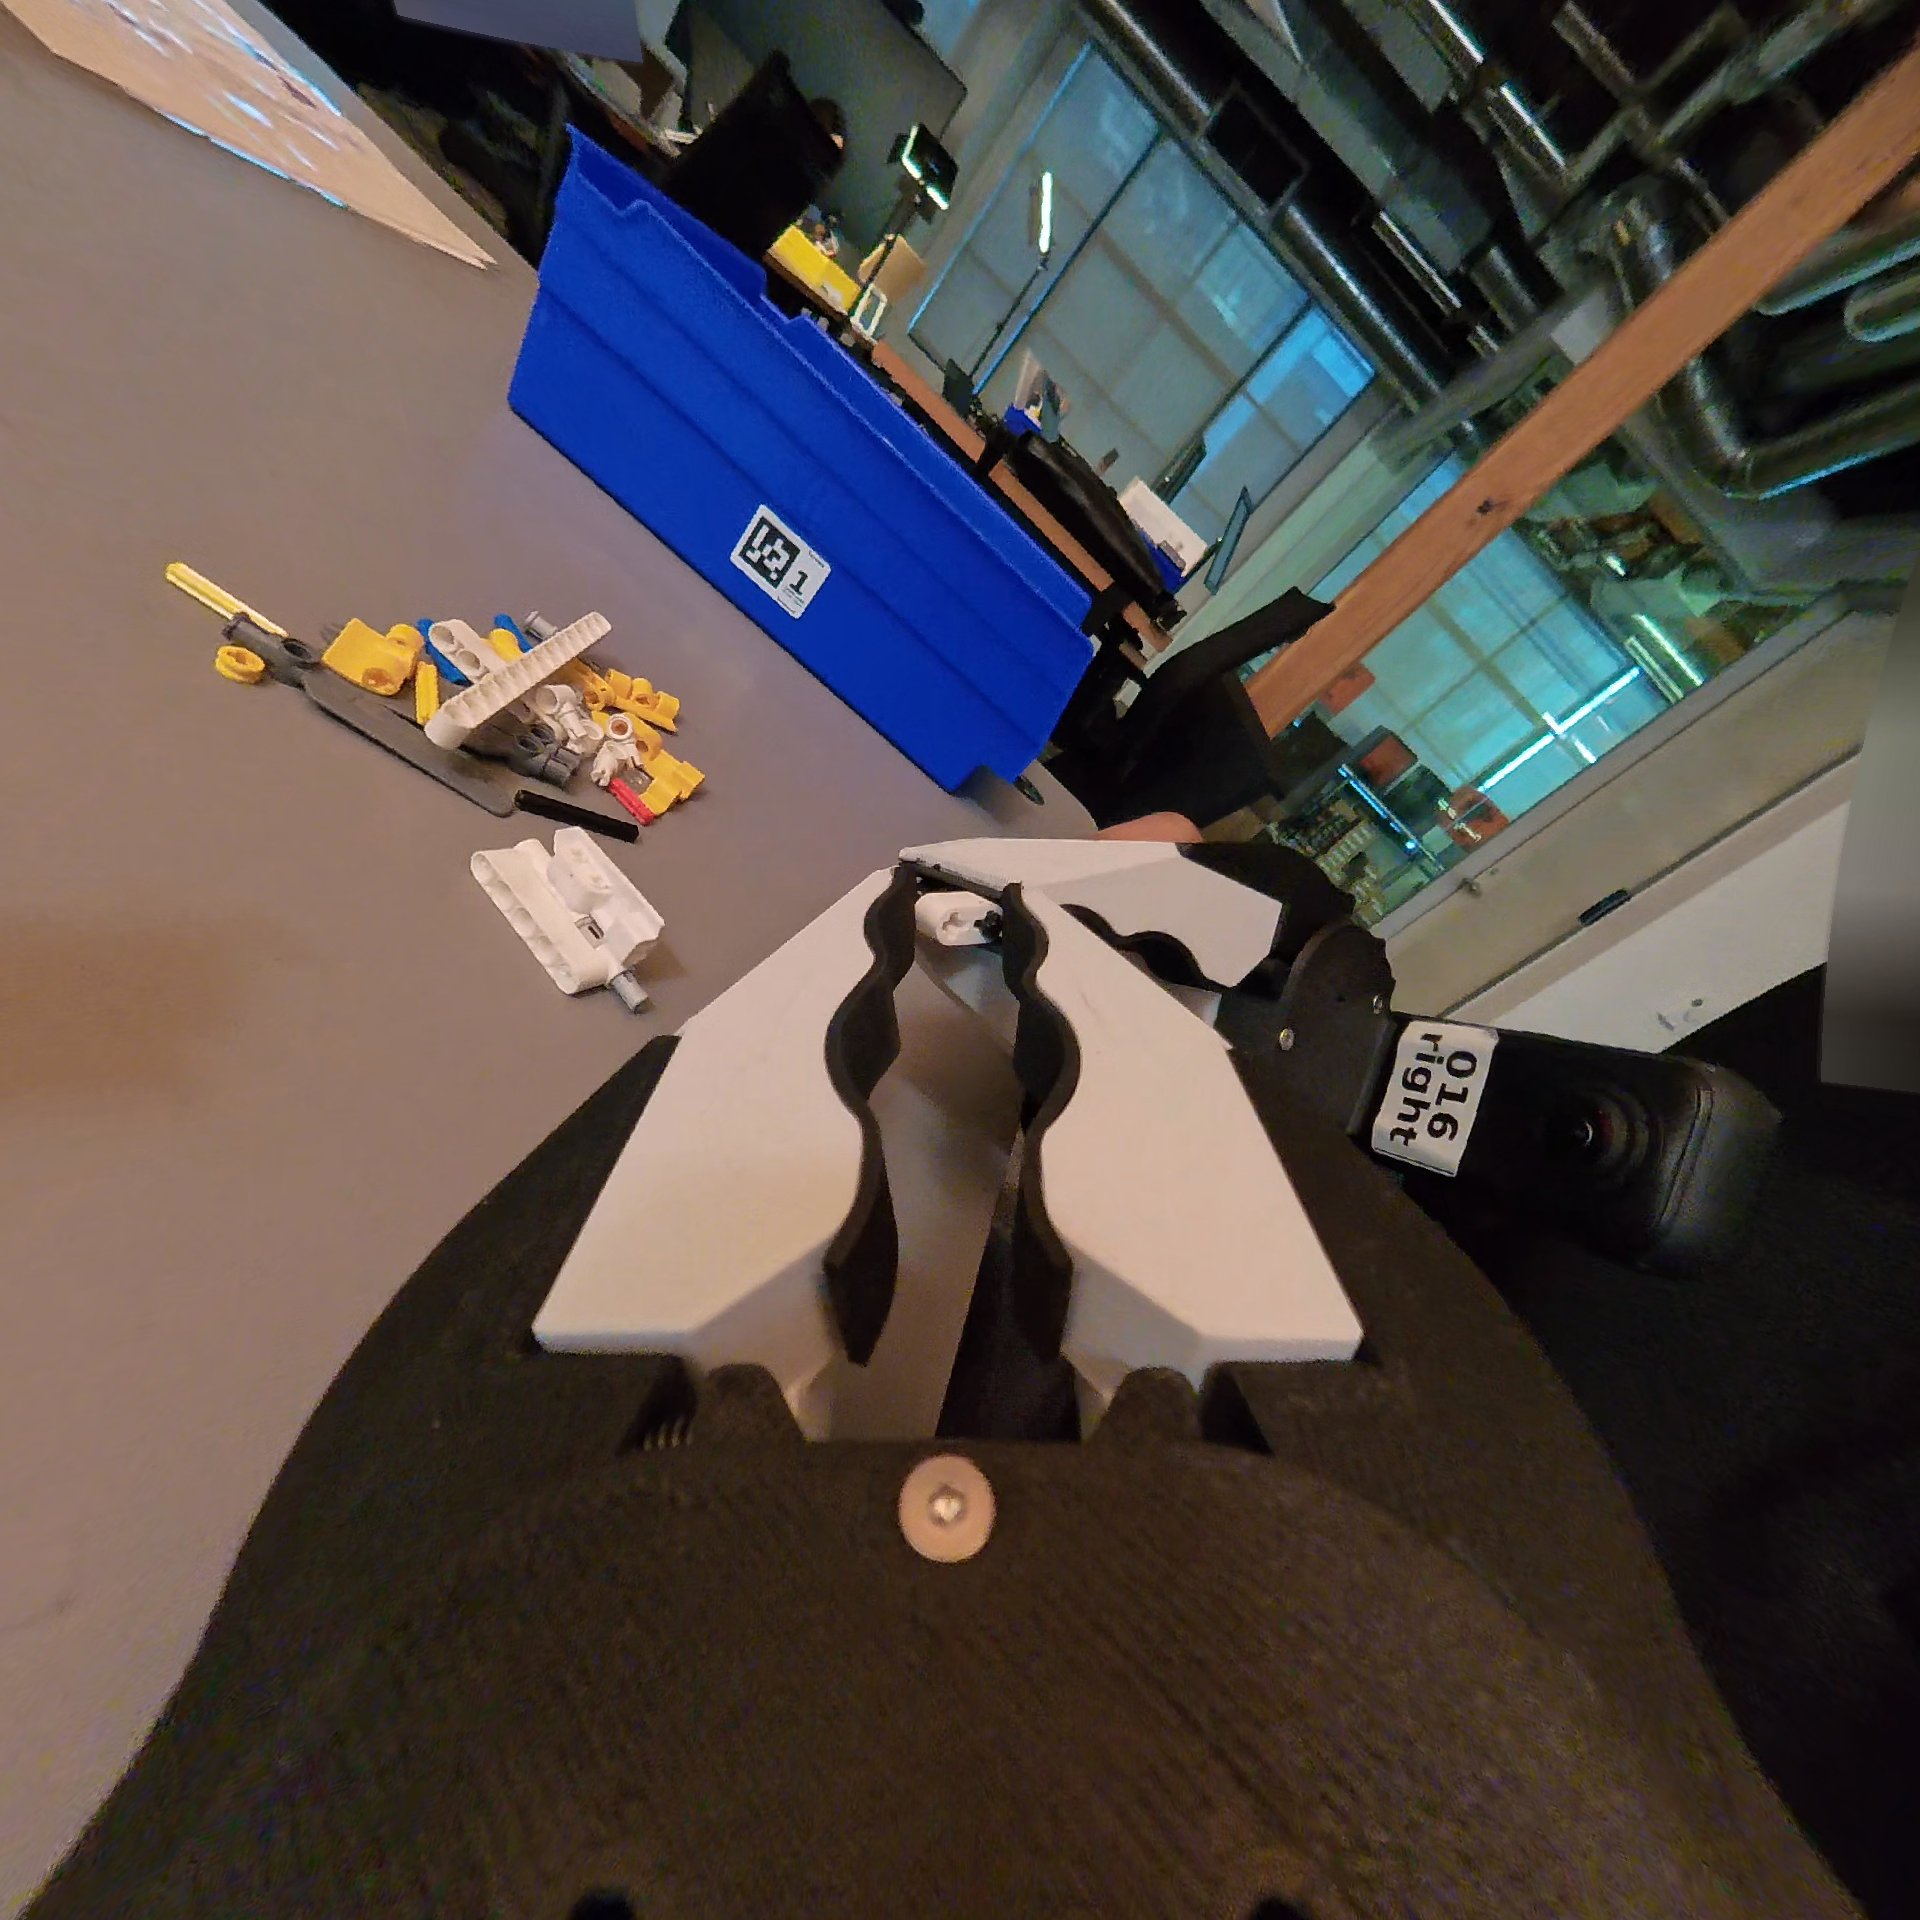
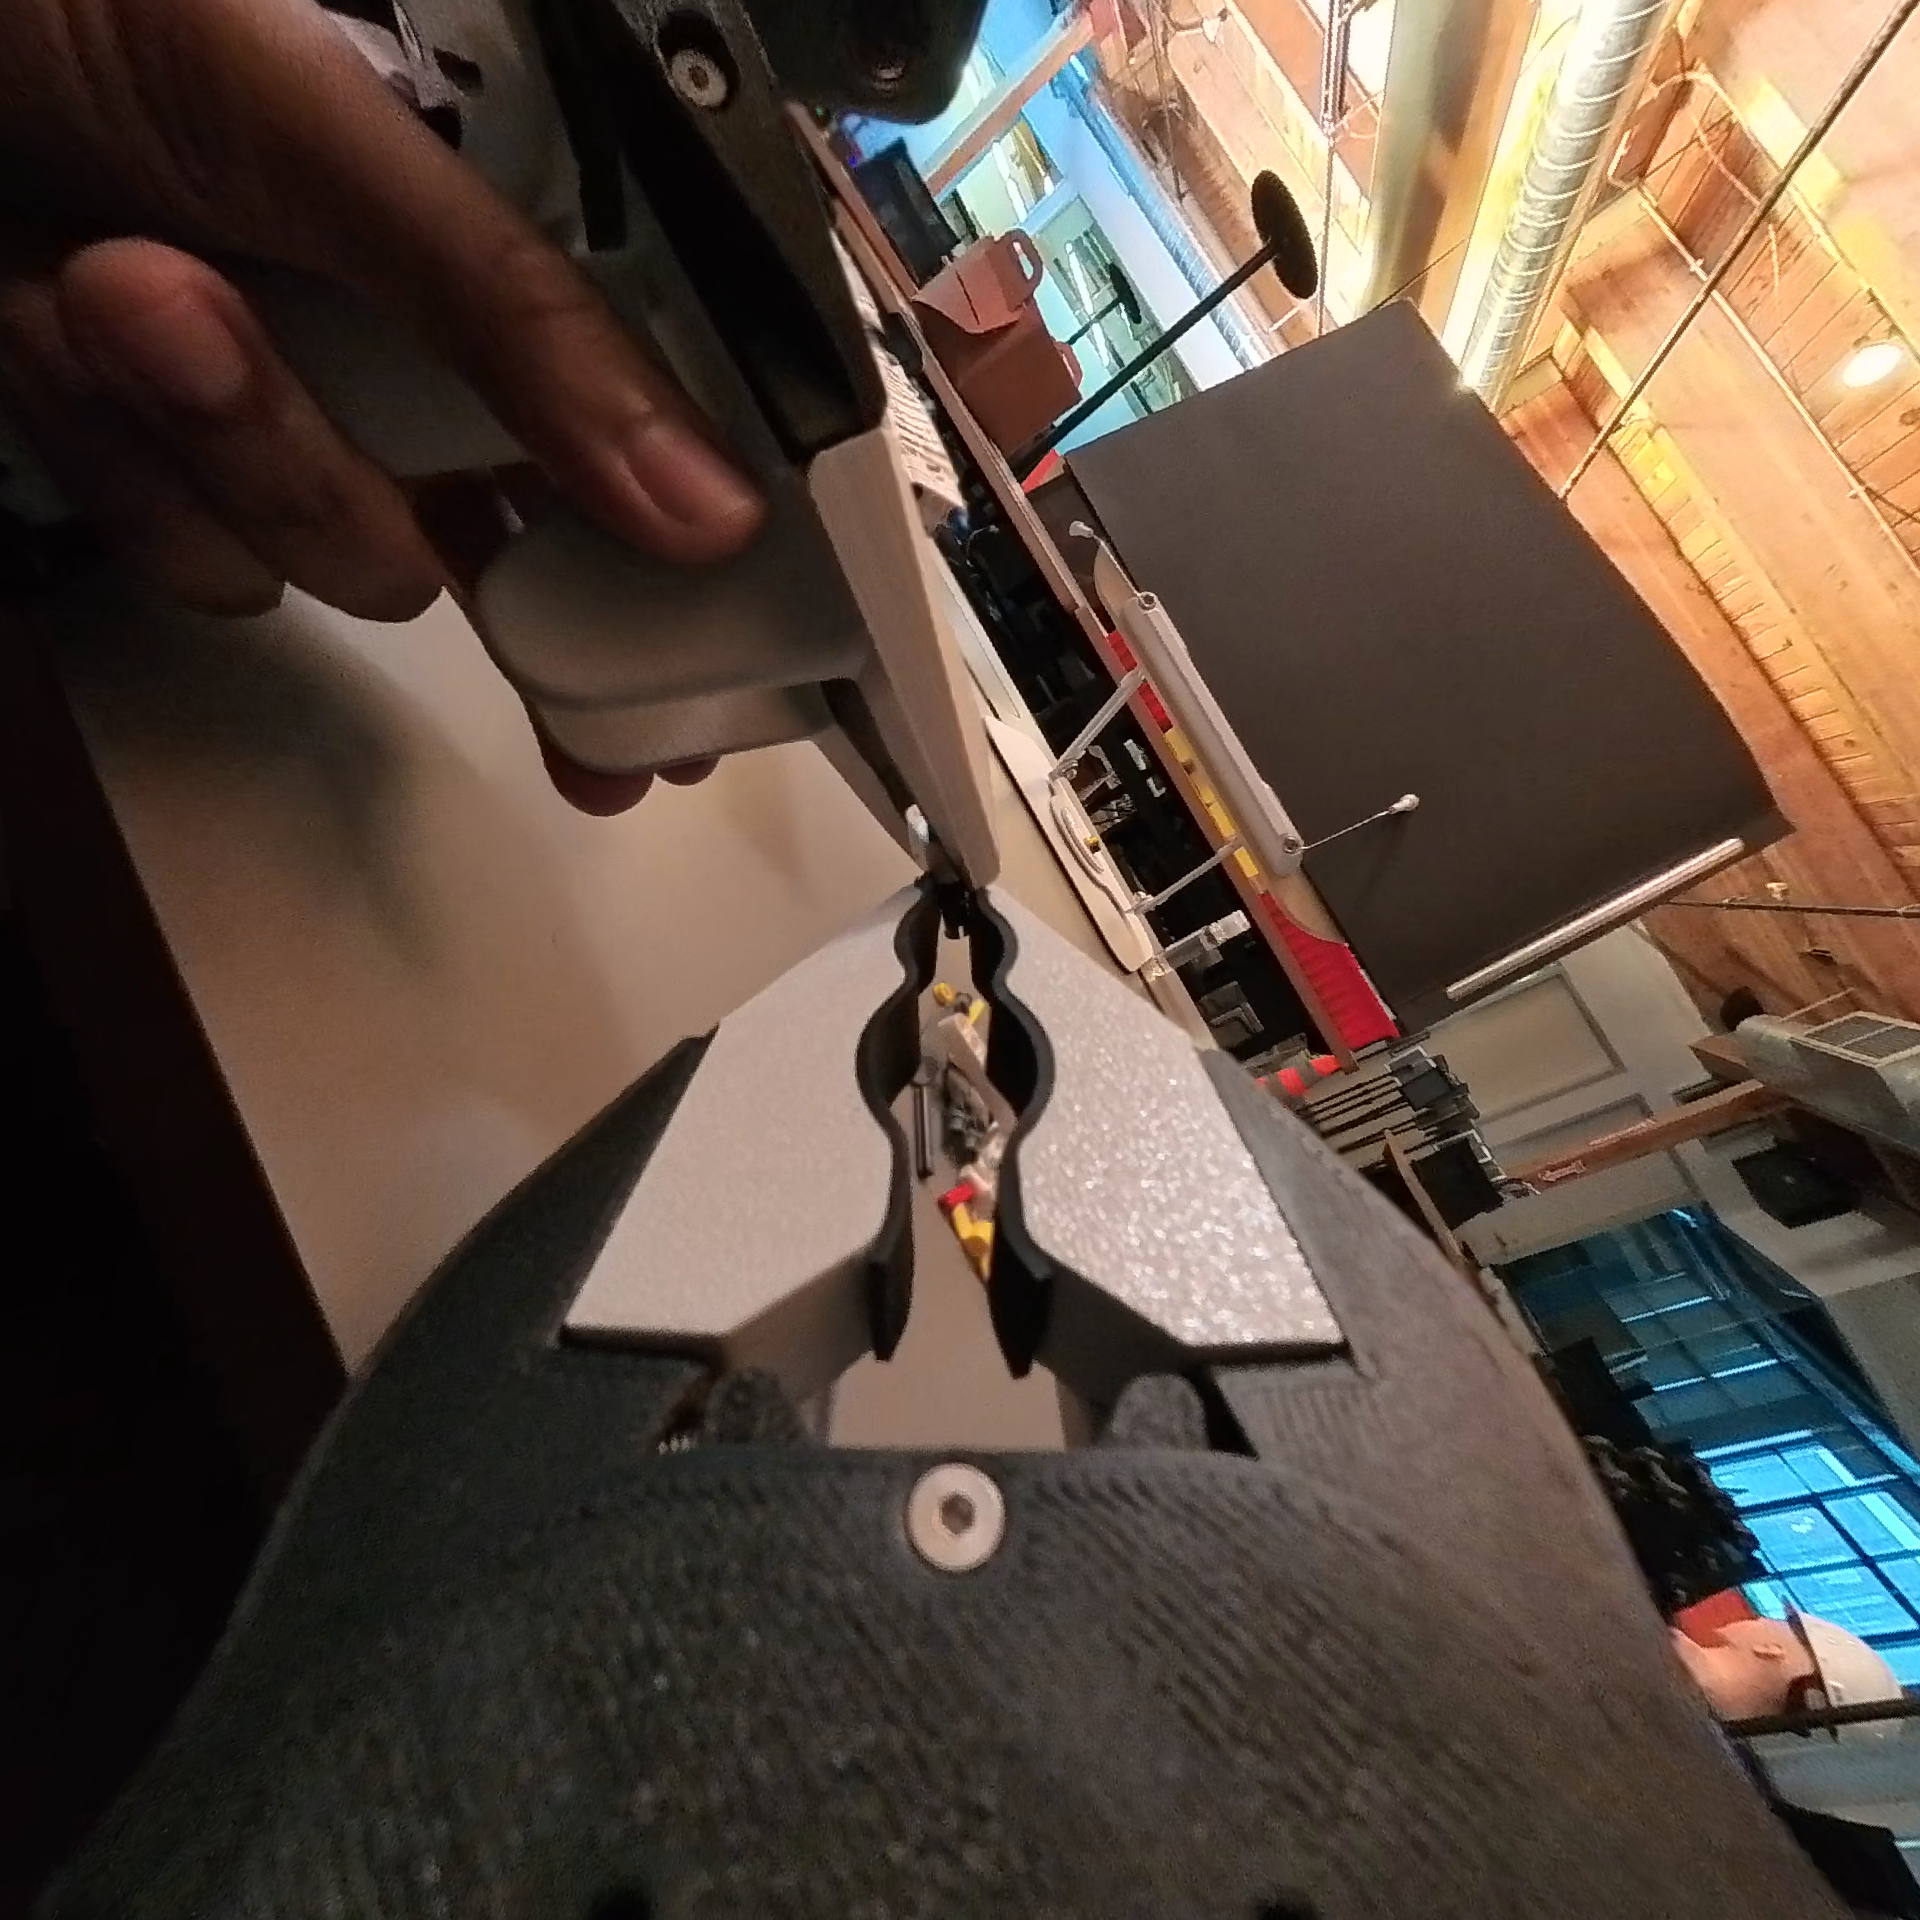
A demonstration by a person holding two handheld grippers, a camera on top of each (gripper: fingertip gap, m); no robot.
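Left tongs [image 1: 958,914] clamp a small white piece [image 1: 951,920], black pin [image 1: 995,921] at its right end. Right tongs [image 2: 951,914] nearly closed, pinch that pin [image 2: 950,902], tip-to-tip w/ left; brick pile [image 1: 468,696] far left on bench [image 1: 260,935].

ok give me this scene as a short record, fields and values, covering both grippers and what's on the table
left gripper: shut on a small white beam at the fingertips
right gripper: tips closed on a small black pin set against the beam
table: grey
loose parts: yellow, white, grey and blue pile, beyond the left gripper
white assembly: apart from the pile, nearer the left gripper
bin: blue, behind the pile
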